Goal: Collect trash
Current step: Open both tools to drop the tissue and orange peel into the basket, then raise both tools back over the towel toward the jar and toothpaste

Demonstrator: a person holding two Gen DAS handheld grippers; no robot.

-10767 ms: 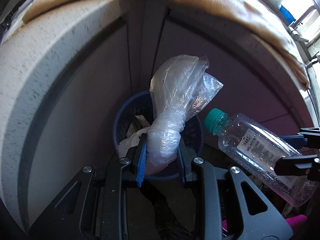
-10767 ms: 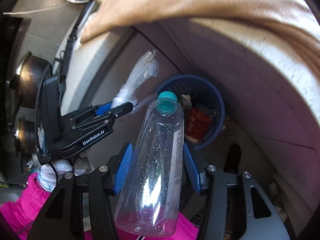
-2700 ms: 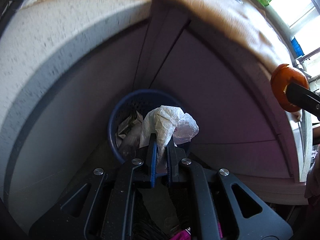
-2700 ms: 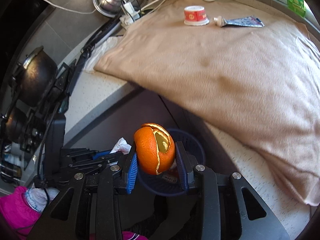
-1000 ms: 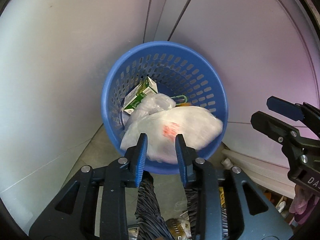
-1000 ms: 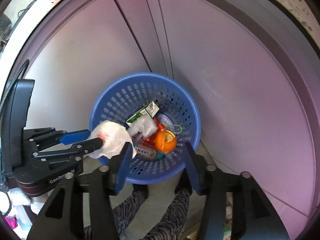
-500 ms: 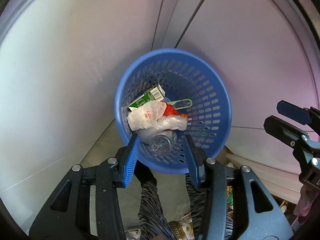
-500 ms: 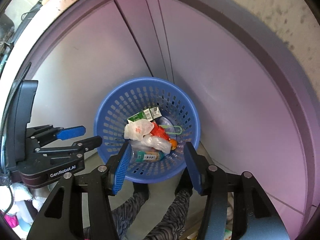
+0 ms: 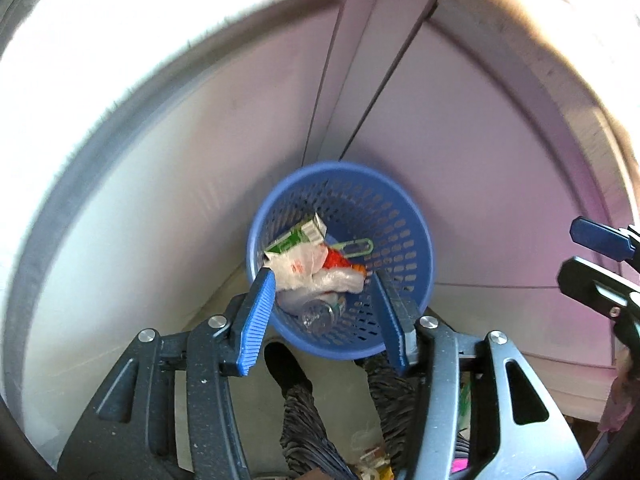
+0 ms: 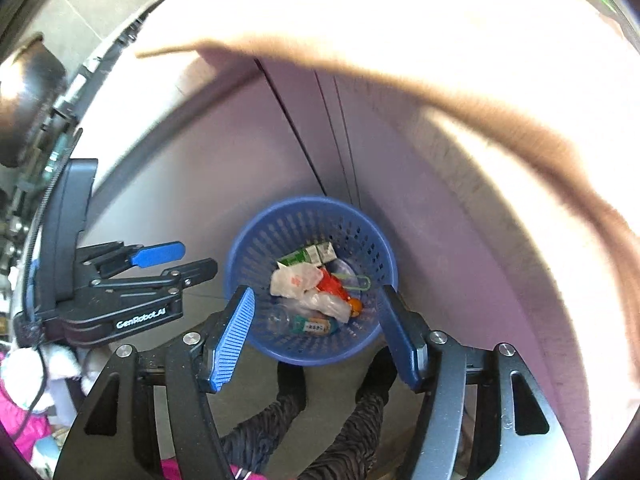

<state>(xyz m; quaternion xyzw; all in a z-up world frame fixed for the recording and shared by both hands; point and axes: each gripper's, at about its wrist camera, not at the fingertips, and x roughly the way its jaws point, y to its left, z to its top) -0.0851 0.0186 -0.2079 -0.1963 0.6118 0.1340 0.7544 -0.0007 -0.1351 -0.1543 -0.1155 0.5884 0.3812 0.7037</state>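
A blue perforated waste basket stands on the floor in a cabinet corner; it also shows in the right wrist view. Inside lie a white plastic bag, a green carton, a clear bottle, a red wrapper and orange peel. My left gripper is open and empty above the basket. My right gripper is open and empty above it too. The left gripper also shows in the right wrist view, and the right gripper shows at the left wrist view's right edge.
Pale cabinet doors rise behind the basket. A counter edge with a tan cloth overhangs above. A dark pot sits at far left. The person's feet stand just before the basket.
Both grippers have risen and pulled back from the basket, which looks smaller. Both stay open. The white bag and the orange peel dropped earlier lie in the basket.
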